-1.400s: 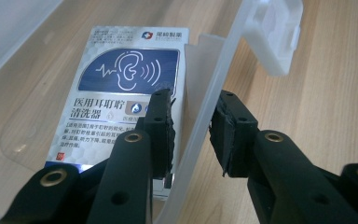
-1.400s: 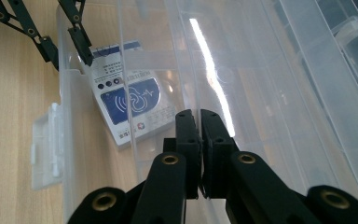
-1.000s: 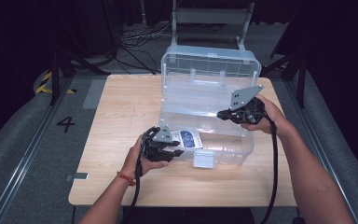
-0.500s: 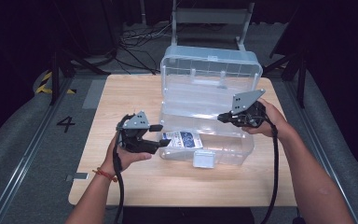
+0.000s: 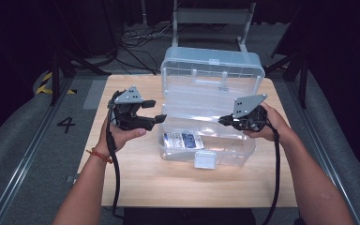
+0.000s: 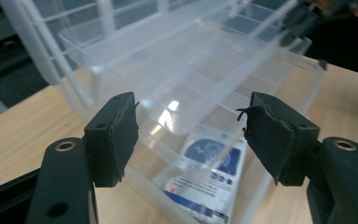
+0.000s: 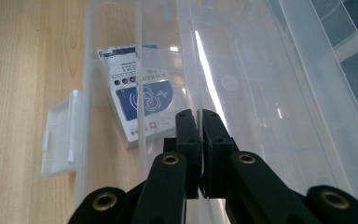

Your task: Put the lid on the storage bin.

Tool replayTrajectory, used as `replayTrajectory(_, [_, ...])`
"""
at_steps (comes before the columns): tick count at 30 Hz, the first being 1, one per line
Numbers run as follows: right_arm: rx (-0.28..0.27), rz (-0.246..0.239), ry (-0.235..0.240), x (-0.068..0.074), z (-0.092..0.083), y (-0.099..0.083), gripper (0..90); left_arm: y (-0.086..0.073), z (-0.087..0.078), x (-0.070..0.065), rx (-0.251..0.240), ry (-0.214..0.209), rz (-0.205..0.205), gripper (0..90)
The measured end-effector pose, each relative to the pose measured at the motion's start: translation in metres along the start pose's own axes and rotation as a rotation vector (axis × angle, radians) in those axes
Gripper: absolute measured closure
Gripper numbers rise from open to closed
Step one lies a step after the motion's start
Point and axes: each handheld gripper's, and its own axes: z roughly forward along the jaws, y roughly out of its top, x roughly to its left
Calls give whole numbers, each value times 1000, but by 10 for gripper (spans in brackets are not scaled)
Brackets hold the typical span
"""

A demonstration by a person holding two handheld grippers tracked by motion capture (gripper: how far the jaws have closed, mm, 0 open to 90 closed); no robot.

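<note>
While the right gripper [image 5: 225, 121] pinches the clear inner tray [image 7: 242, 93] of the transparent plastic box [image 5: 206, 154], left gripper [image 5: 155, 110], just opened, holds nothing; next, lower tray over the white-blue packet [image 5: 183, 140].

Light wood table [image 5: 136, 183]; open clear plastic box [image 5: 206, 117] on it.

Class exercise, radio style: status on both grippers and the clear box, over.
Left gripper open, empty, jaws just opened. Right gripper shut on inner tray of box. Packet inside. Nothing in the way.
</note>
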Motion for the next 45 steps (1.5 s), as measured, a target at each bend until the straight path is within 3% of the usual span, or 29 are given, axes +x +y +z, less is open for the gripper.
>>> replayTrajectory(1, [1,2,-3,1,0,0,874,3,1,2,-7,0,-8,345])
replayTrajectory(6, [1,5,-9,3,0,-1,869,19,7,10,-9,121,-22,362])
replayTrajectory(10, [-2,8,-14,5,0,-1,865,26,13,15,-8,148,-27,421])
replayTrajectory(19, [-10,13,-27,11,0,-4,857,31,26,26,-4,154,-30,645])
replayTrajectory(24, [-11,12,-32,16,0,-5,850,34,28,24,-1,179,-22,761])
replayTrajectory(28, [-22,15,-37,19,1,-8,848,37,29,24,-1,170,-24,835])
replayTrajectory(35, [-29,16,-41,27,2,-11,847,42,30,20,9,159,-10,873])
replayTrajectory(40, [-31,19,-50,29,2,-12,844,42,30,18,-12,132,-1,894])
replayTrajectory(45, [-29,28,-64,33,1,-13,826,41,29,12,8,119,29,894])
